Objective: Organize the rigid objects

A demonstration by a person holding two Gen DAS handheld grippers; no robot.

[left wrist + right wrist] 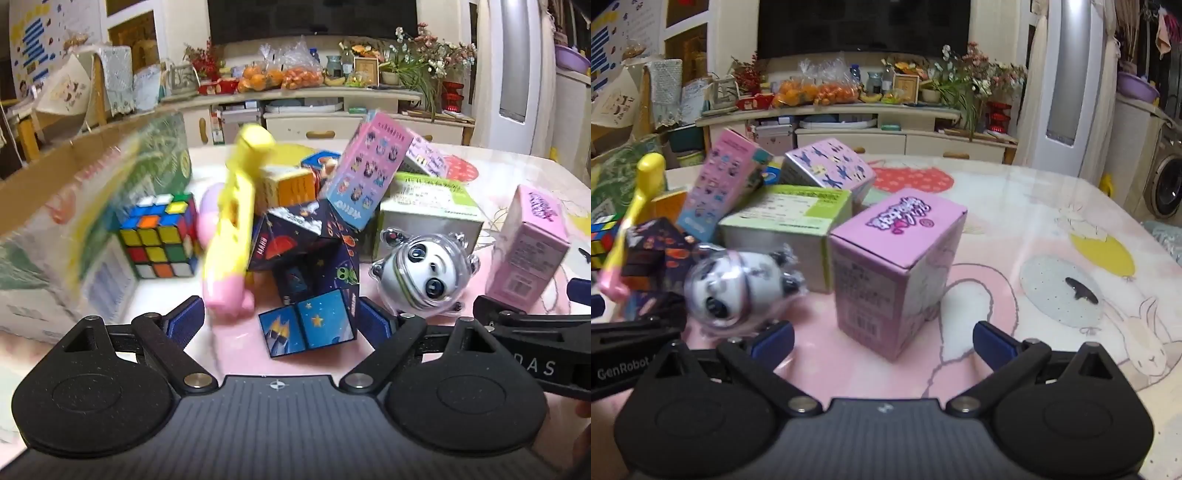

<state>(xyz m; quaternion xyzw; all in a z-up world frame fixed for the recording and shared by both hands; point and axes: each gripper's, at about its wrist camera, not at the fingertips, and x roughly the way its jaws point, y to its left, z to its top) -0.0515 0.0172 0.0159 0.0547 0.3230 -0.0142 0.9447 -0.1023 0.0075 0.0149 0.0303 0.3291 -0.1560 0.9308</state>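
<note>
A pile of toys and boxes lies on the table. In the left wrist view my left gripper (280, 319) is open, its blue pads on either side of a dark space-print folding cube (308, 321). A blurred yellow and pink toy (229, 229) stands just left of it, beside a Rubik's cube (160, 240). A panda ball toy (424, 273) lies to the right. In the right wrist view my right gripper (882, 341) is open and empty, just in front of a pink box (897, 269). The panda ball toy (738, 291) is by its left finger.
A green and silver box (786, 218), a tall pink picture box (720, 188) and a purple patterned box (827, 166) sit behind. A cardboard box (55, 192) with green print stands at the left. The tablecloth (1052, 229) to the right holds a small black piece (1082, 290).
</note>
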